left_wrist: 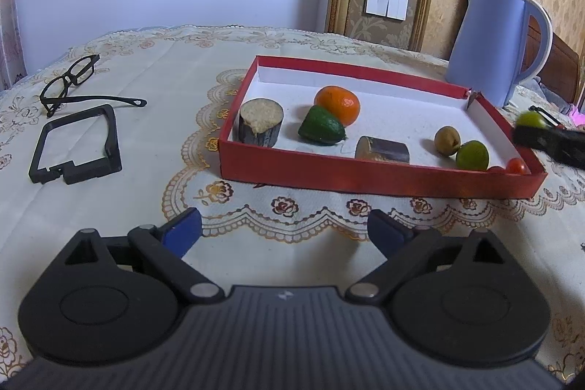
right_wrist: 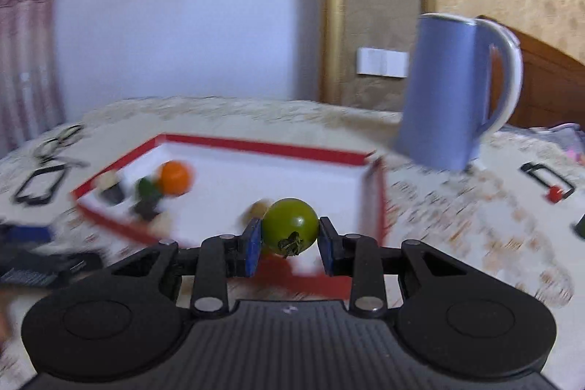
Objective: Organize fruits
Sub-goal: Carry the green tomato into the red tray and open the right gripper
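1. Centre of left-wrist frame: red box (left_wrist: pixel 365 176), white inside; holds orange (left_wrist: pixel 337 104), avocado (left_wrist: pixel 320 126), two cut dark chunks, brownish fruit, lime (left_wrist: pixel 472 155), cherry tomatoes (left_wrist: pixel 517 166).
2. Right gripper (right_wrist: pixel 290 236) clamped on green tomato (right_wrist: pixel 290 225), lower centre, above box's near corner; round, glossy, dried calyx.
3. Left gripper (left_wrist: pixel 283 225) spread apart, empty.

One red box (left_wrist: pixel 365 176), one orange (left_wrist: pixel 338 105), two eggplant pieces (left_wrist: pixel 260 121), two cherry tomatoes (left_wrist: pixel 517 166), one kettle (left_wrist: pixel 490 39)

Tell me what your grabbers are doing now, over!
Right gripper shut on green fruit, beside red box. Left gripper open, empty. Nothing in the way.
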The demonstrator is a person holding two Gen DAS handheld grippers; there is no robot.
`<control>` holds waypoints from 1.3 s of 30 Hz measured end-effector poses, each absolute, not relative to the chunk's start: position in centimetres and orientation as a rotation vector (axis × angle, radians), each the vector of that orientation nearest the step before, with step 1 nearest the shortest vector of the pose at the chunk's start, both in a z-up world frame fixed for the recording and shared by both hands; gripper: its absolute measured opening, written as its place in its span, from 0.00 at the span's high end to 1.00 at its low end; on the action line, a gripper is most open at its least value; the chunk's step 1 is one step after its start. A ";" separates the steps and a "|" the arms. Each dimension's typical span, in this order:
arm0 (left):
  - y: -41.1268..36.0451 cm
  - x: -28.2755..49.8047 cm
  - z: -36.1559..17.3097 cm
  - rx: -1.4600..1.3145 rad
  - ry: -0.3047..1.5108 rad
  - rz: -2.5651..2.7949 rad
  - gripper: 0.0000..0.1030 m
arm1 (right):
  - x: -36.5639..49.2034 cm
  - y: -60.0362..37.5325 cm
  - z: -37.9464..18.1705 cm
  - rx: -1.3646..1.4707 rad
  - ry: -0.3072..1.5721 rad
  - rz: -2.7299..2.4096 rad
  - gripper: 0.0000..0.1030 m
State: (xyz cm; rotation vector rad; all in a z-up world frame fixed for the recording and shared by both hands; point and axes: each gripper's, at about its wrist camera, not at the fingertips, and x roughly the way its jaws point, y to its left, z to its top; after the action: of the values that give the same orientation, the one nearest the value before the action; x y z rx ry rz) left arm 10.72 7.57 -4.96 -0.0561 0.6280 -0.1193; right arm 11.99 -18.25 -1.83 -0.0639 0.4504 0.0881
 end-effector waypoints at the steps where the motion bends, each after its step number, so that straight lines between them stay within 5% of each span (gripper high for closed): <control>1: 7.6 10.7 -5.0 -0.057 0.628 -0.120 0.06 | 13.2 -18.7 -1.8 -0.073 0.462 0.065 0.69; 22: 7.4 10.7 -4.9 -0.057 0.629 -0.128 0.04 | 20.0 -19.3 -4.8 -0.113 0.597 -0.012 0.68; 25: 7.7 10.2 -4.7 -0.068 0.601 -0.123 0.04 | 19.6 -19.5 -4.7 -0.100 0.594 0.005 0.59; 27: 7.6 9.6 -4.6 -0.070 0.594 -0.149 0.04 | 18.9 -19.4 -4.4 -0.106 0.578 0.003 0.38; 39: 2.7 5.9 -3.8 0.085 0.540 -0.295 0.03 | 12.2 -20.8 -3.4 -0.059 0.512 0.053 0.32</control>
State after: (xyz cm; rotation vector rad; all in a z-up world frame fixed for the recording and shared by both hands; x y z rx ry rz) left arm 5.93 2.73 -3.79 0.0850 0.5398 -0.2953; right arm 12.19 -20.80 -3.44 -0.0592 0.5115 0.0532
